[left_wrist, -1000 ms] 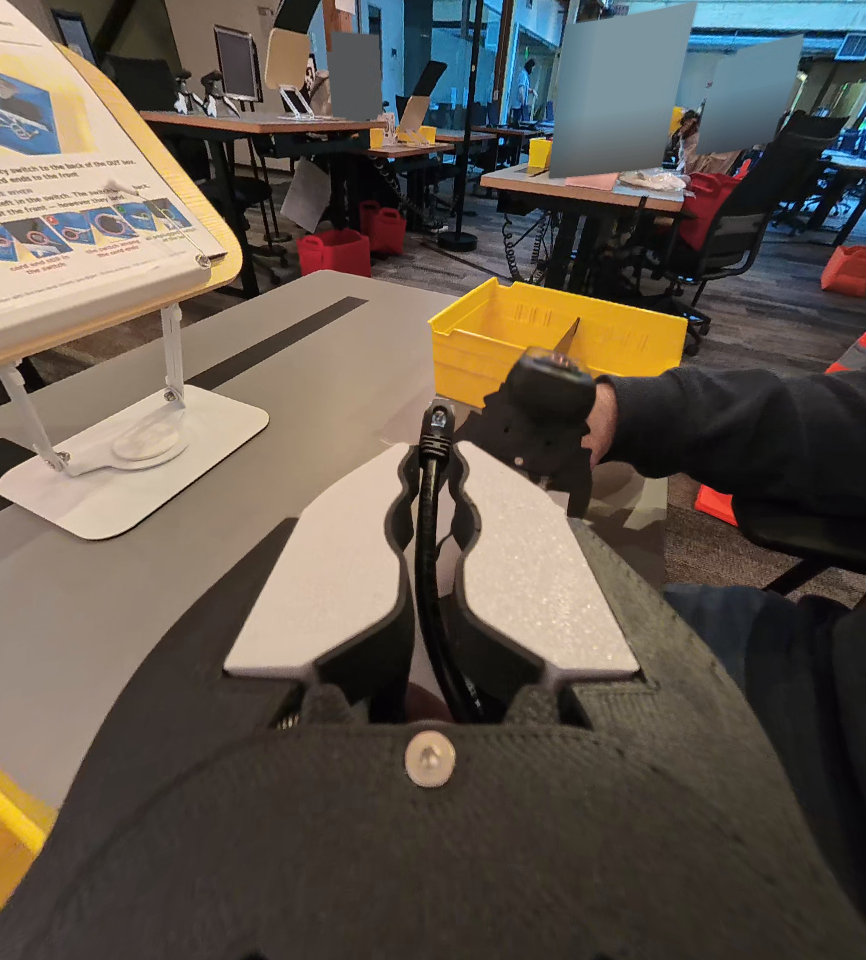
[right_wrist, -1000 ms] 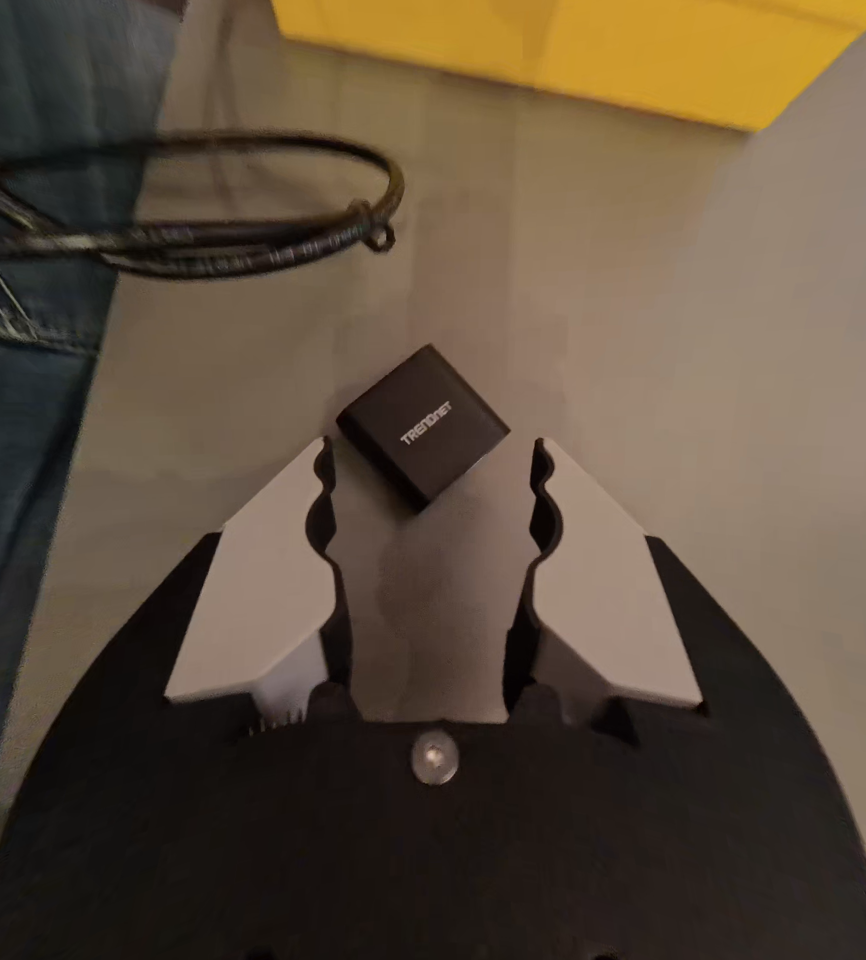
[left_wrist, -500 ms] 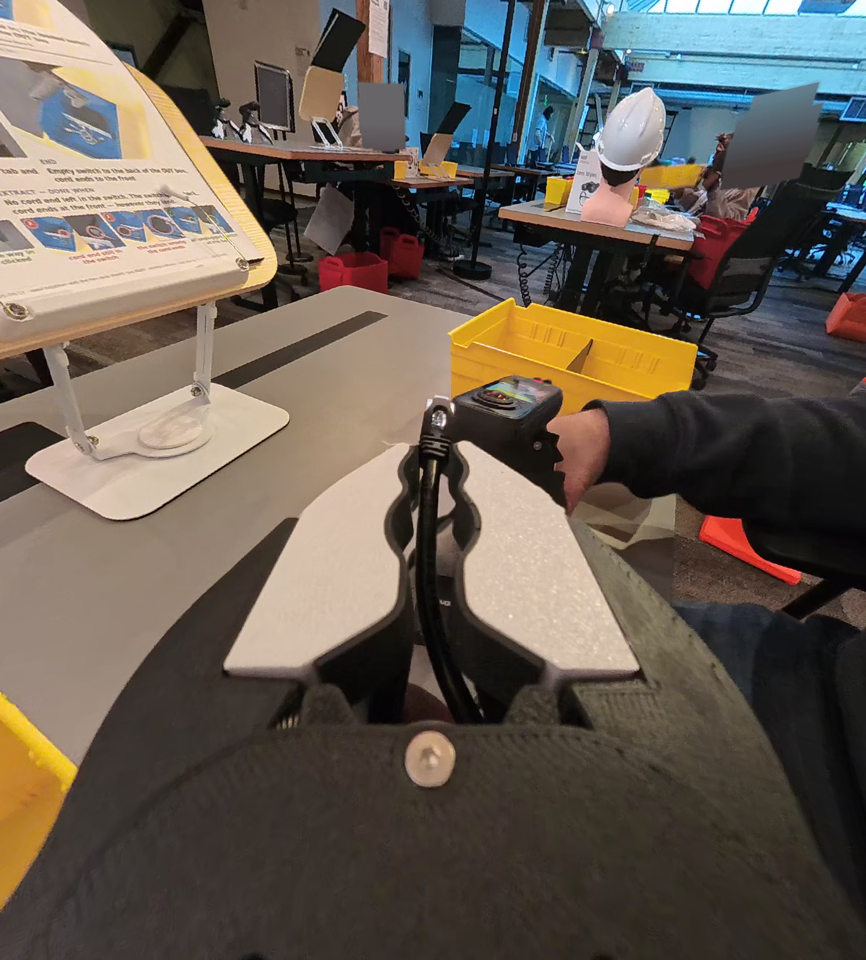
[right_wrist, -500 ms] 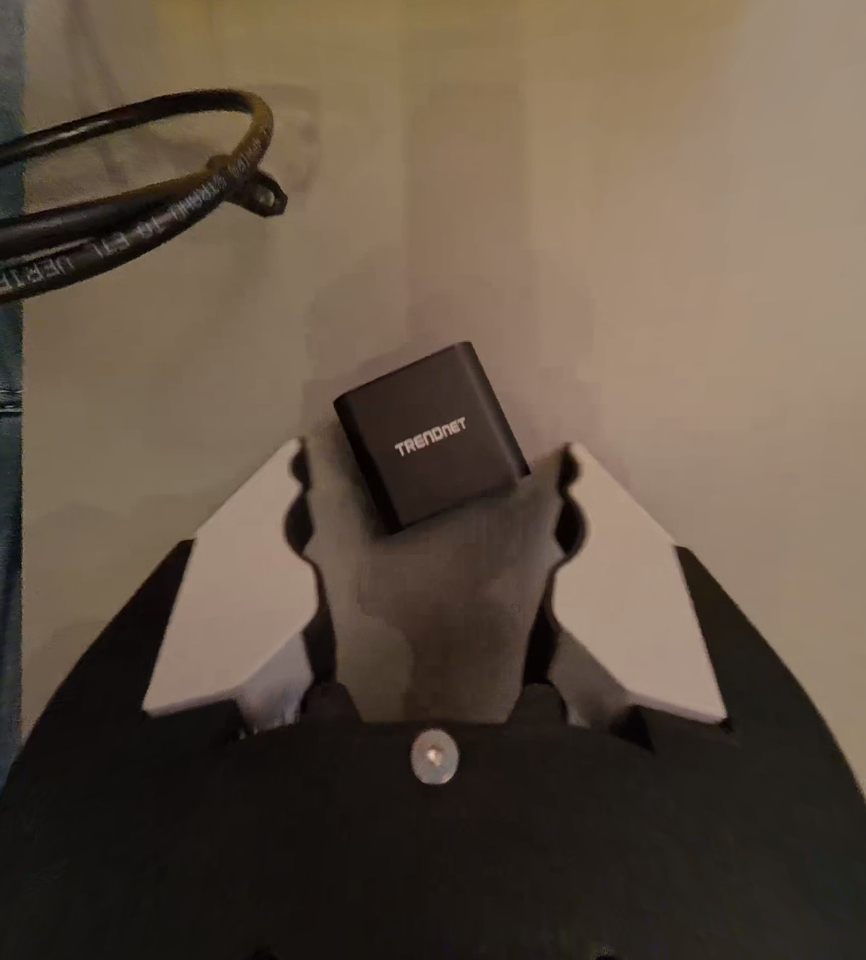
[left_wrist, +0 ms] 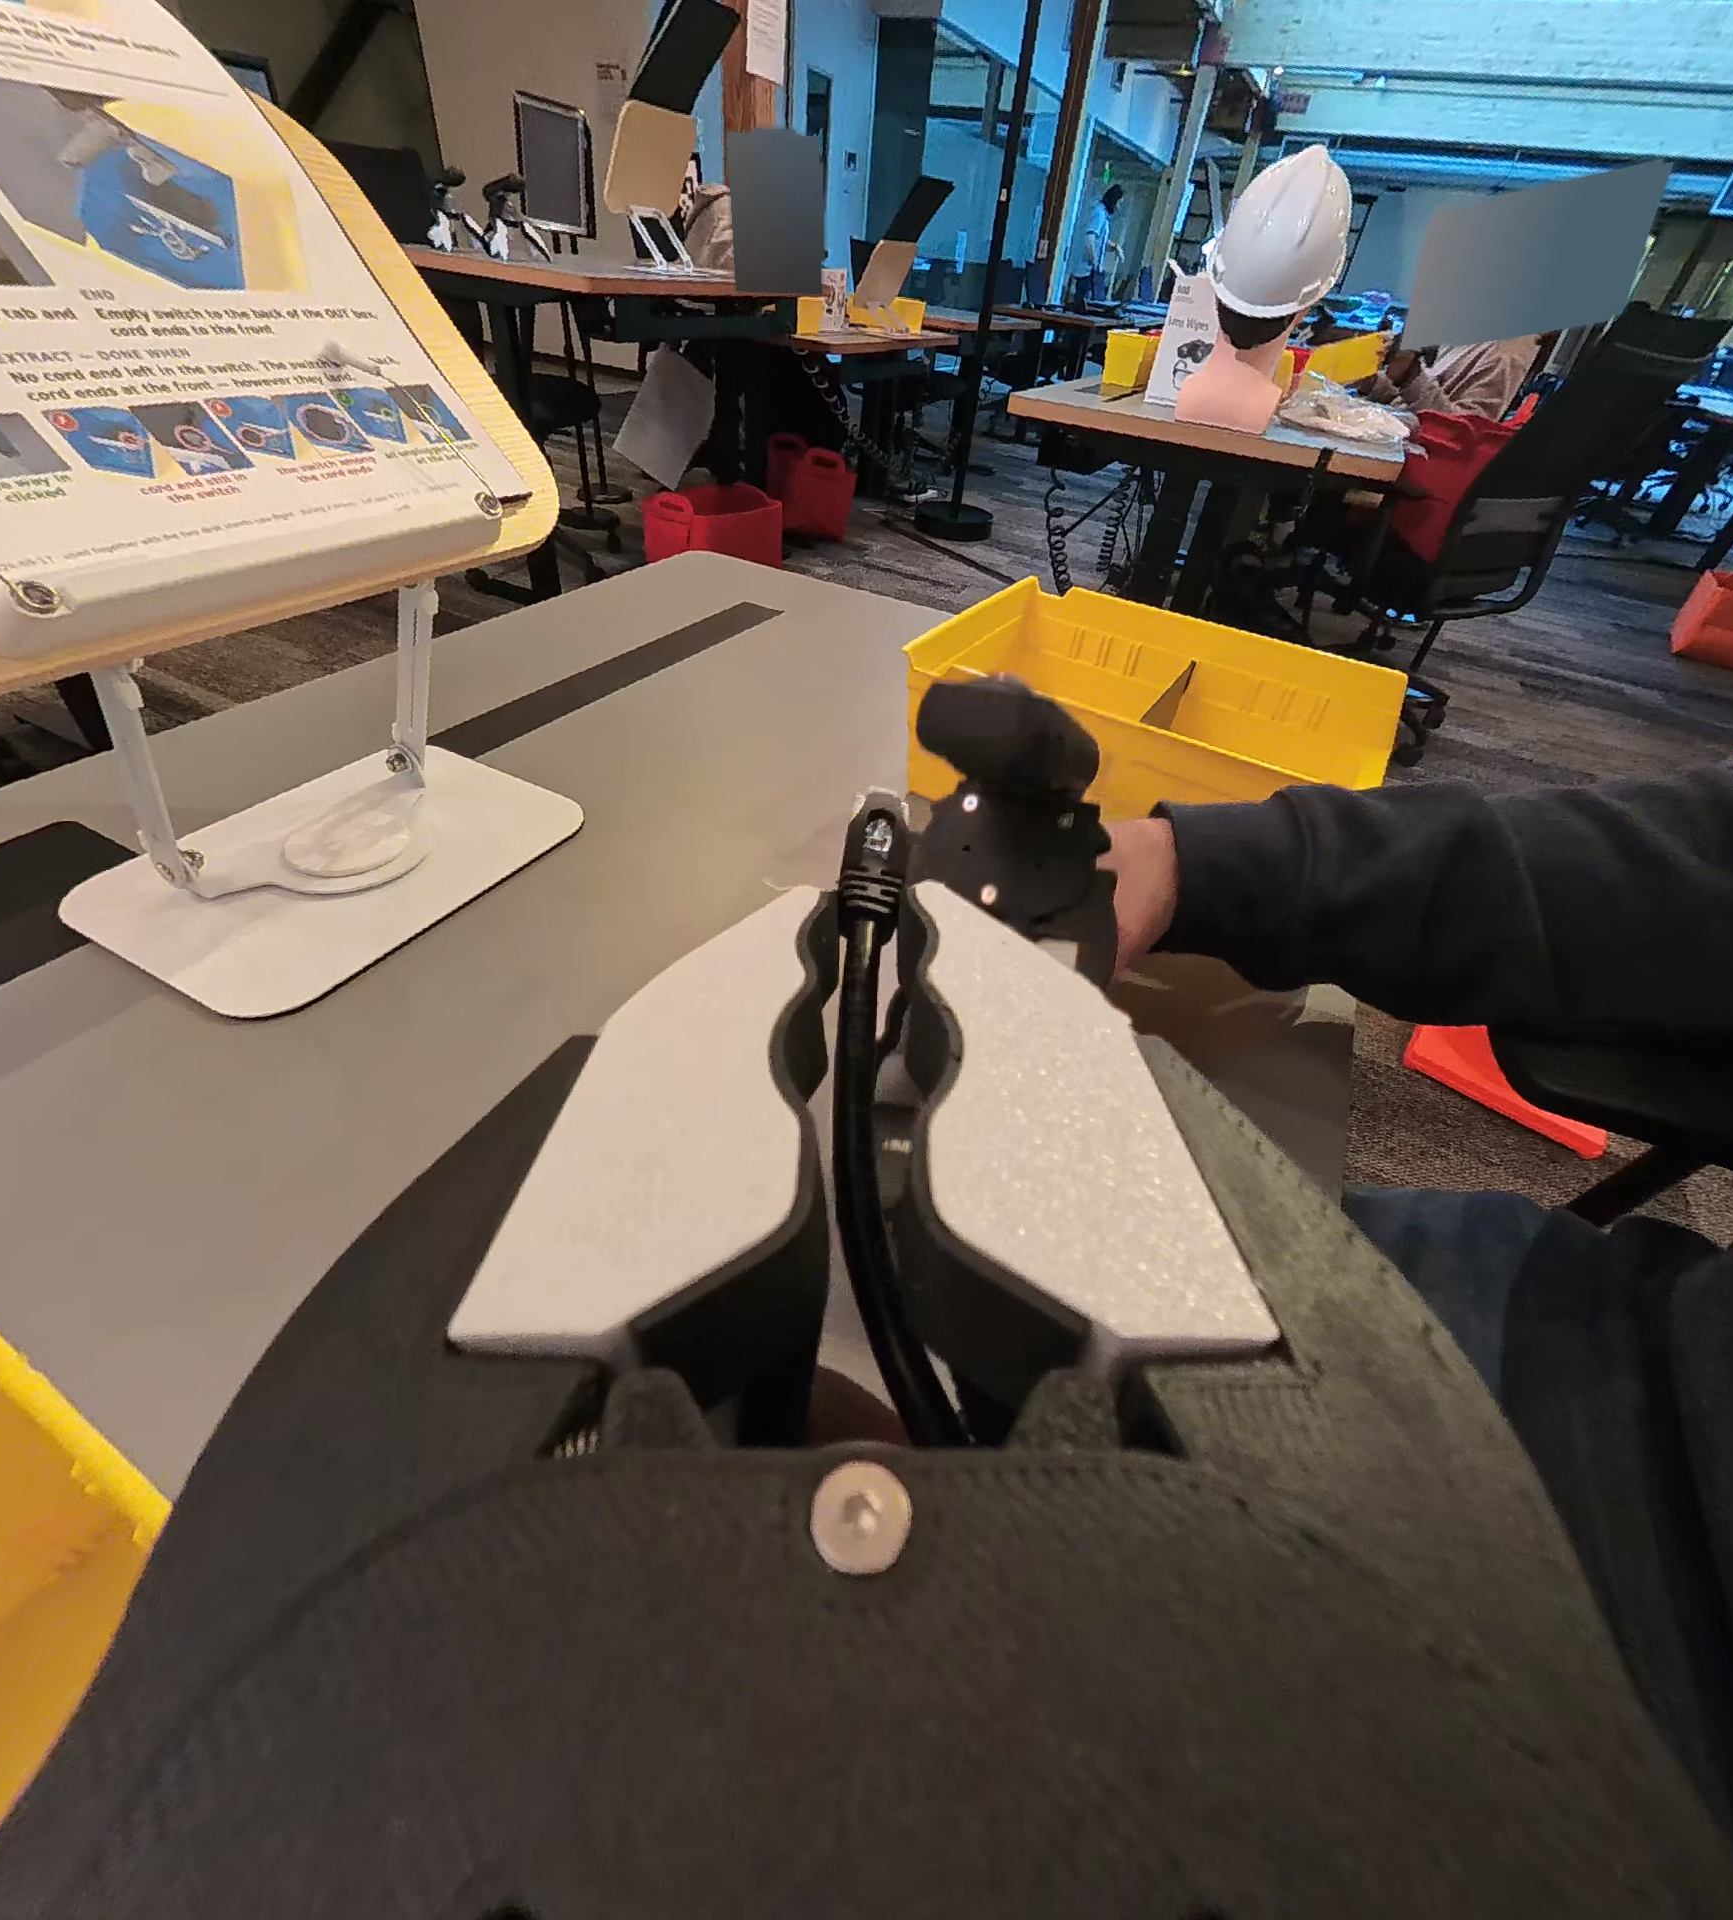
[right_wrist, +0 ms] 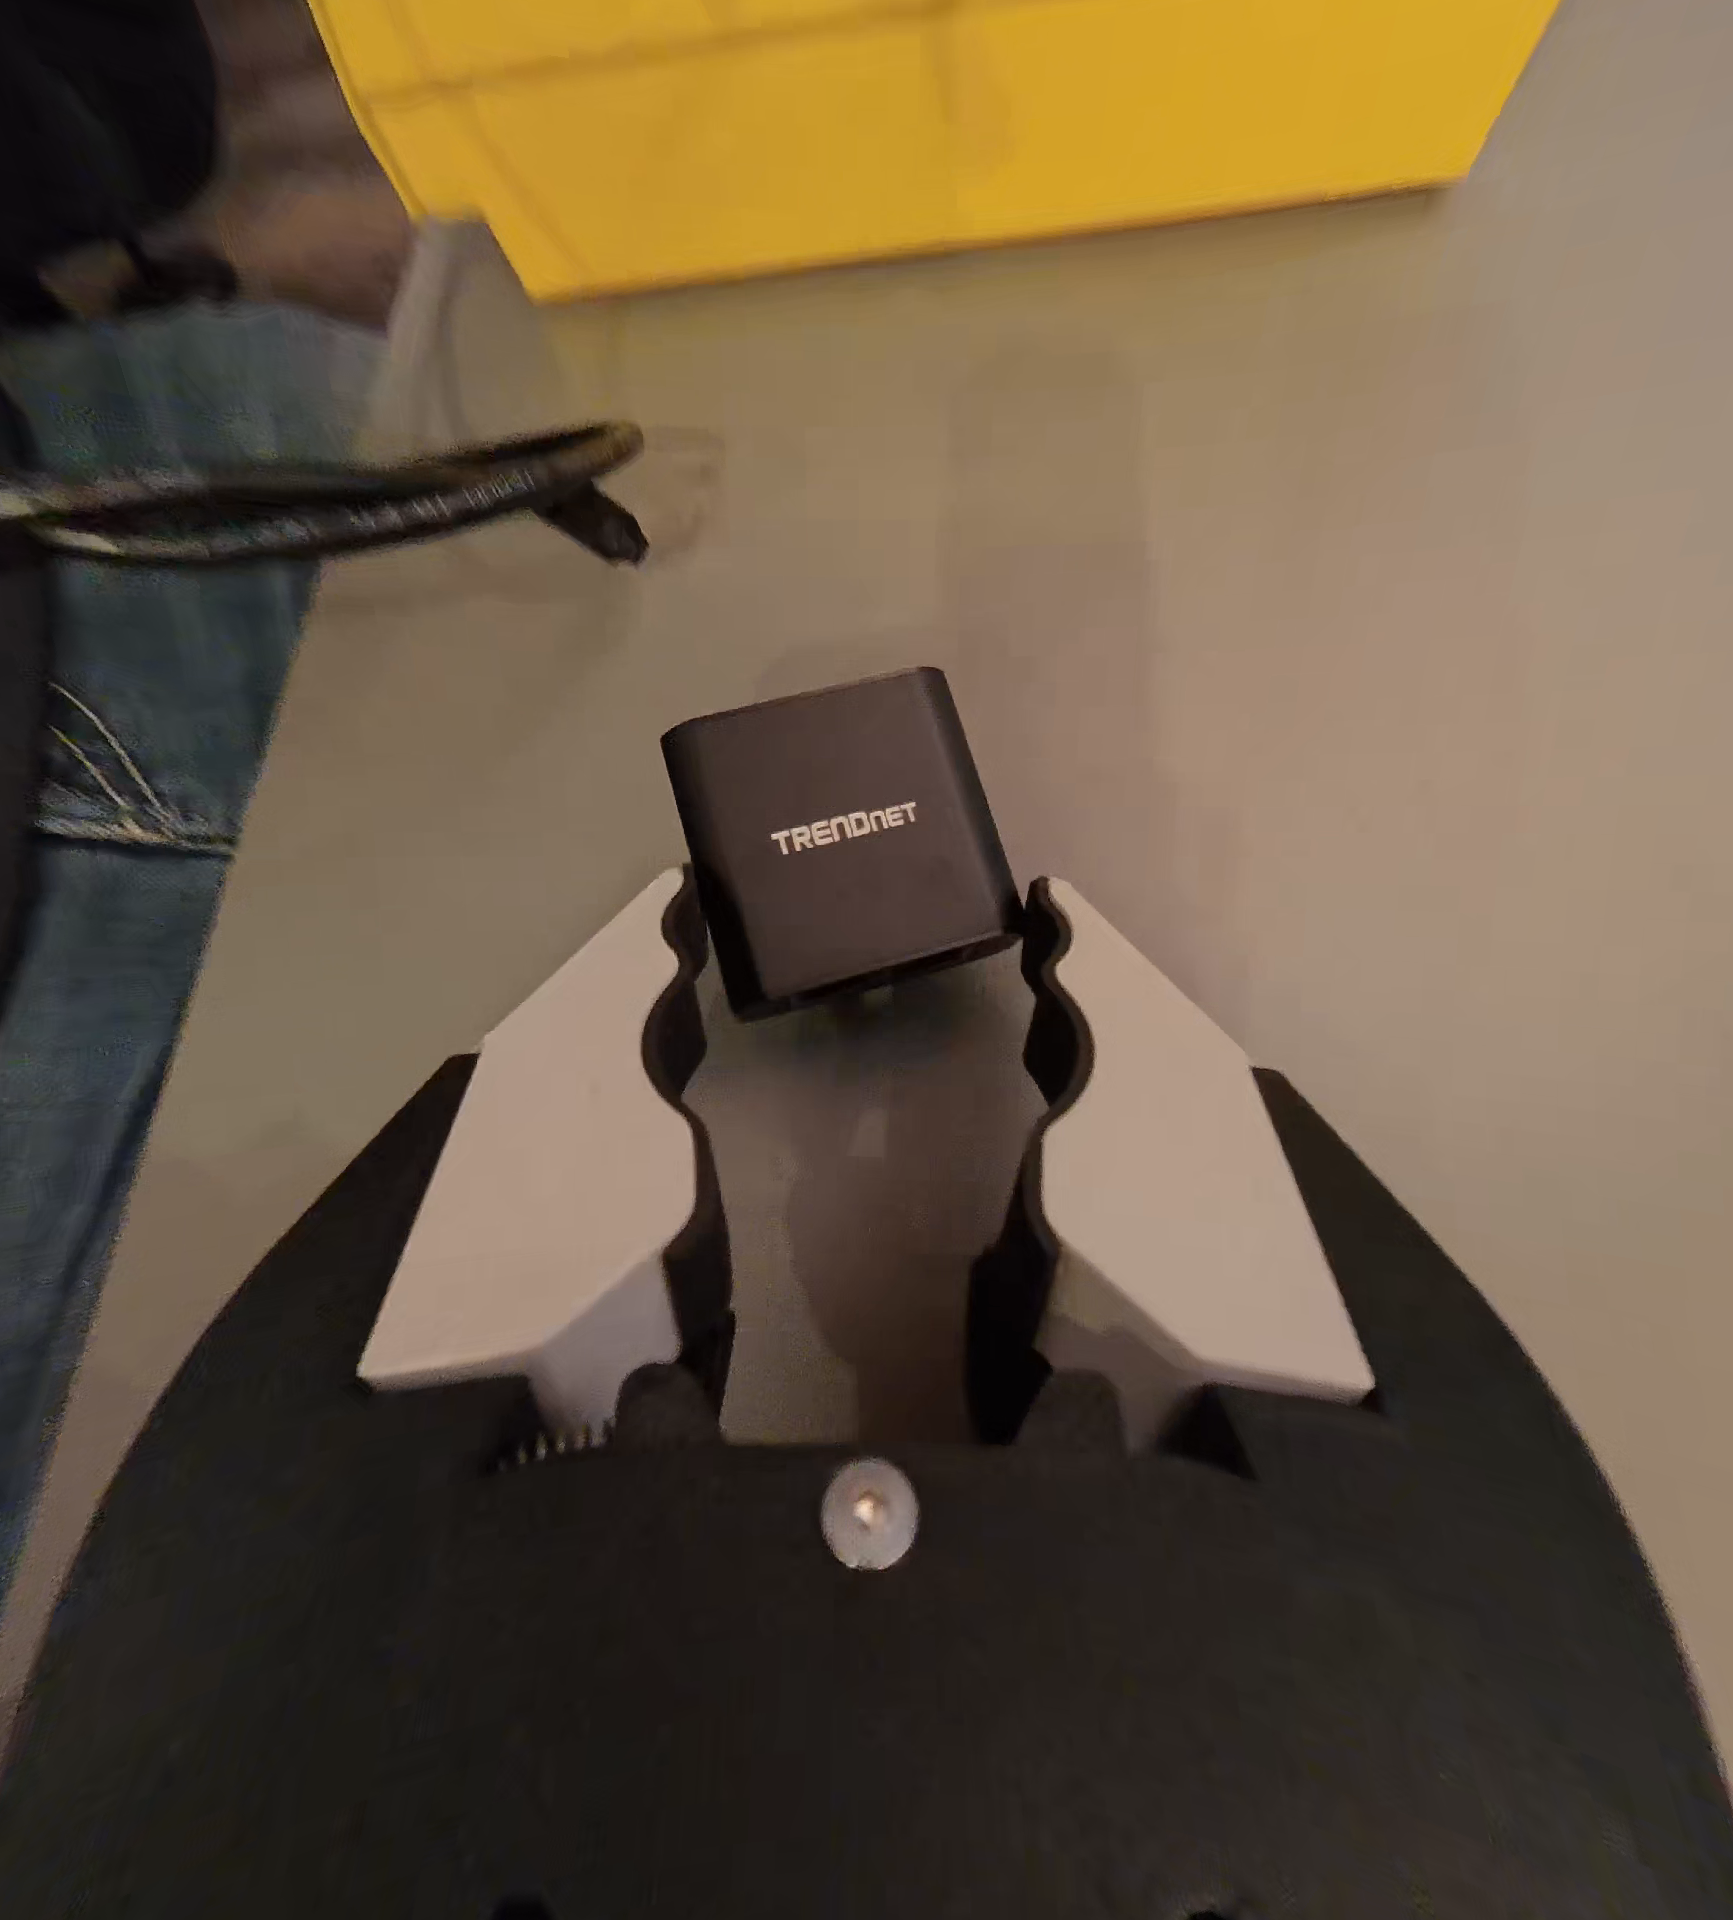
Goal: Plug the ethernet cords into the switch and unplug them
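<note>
My left gripper (left_wrist: 867, 914) is shut on a black ethernet cord (left_wrist: 857, 1039). The cord's plug (left_wrist: 874, 847) sticks out upright past the fingertips, above the grey table (left_wrist: 218, 1143). The small black switch (right_wrist: 841, 831) sits between the tips of my right gripper (right_wrist: 857, 904), which is shut on its two sides. The switch is tilted, with its port face turned toward the camera. The bundled rest of the cord (right_wrist: 374, 499) hangs blurred at the left, with a loose plug end (right_wrist: 602, 525). The right gripper's black body (left_wrist: 1018, 831), held by a hand, shows just behind the plug in the left wrist view.
A yellow bin (left_wrist: 1153, 707) stands at the table's far right edge and also shows in the right wrist view (right_wrist: 945, 135). A white stand (left_wrist: 322, 904) carries an instruction board at the left. Another yellow bin (left_wrist: 0, 1558) is at the near left. The person's jeans (right_wrist: 114, 831) are beside the table edge.
My right gripper's jaws have closed from wide open onto the switch, and the switch has tipped up. The cord bundle swung. My left gripper keeps its hold on the cord.
</note>
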`<state>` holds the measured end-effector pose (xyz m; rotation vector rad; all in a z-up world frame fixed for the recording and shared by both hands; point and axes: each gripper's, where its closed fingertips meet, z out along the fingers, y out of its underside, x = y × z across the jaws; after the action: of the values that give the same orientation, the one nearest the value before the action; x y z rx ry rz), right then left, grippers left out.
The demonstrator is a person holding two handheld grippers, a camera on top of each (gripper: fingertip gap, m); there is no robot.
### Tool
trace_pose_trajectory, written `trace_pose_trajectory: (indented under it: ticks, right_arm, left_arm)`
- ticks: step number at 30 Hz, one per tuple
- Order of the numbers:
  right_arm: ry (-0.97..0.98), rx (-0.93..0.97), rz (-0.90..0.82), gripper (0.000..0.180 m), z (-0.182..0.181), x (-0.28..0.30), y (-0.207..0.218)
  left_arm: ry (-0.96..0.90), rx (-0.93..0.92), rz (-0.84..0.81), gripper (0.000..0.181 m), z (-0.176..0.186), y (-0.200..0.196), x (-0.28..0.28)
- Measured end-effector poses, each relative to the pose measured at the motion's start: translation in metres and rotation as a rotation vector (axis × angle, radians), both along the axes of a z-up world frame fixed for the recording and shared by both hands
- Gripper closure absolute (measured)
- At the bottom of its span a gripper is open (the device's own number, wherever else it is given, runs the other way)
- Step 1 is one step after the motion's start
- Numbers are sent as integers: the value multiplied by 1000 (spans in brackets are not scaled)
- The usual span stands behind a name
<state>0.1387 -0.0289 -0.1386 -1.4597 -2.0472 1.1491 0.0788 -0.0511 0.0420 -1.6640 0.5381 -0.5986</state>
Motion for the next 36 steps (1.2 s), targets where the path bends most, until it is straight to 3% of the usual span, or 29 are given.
trace_pose_trajectory:
  ticks: [5, 13, 22, 36]
  right_arm:
    - [141, -44, -75, 119, 56, 5, 18]
    - [191, 98, -155, 119, 111, 7, 32]
    - [199, 129, -177, 119, 130, 9, 29]
    - [164, 175, -128, 119, 132, 15, 23]
  left_arm:
    - [64, -25, -1, 170, -6, 0, 7]
    - [141, -73, -38, 170, -19, 8, 24]
    - [182, -105, -70, 170, -27, 10, 35]
    - [238, -111, -137, 170, -31, 7, 49]
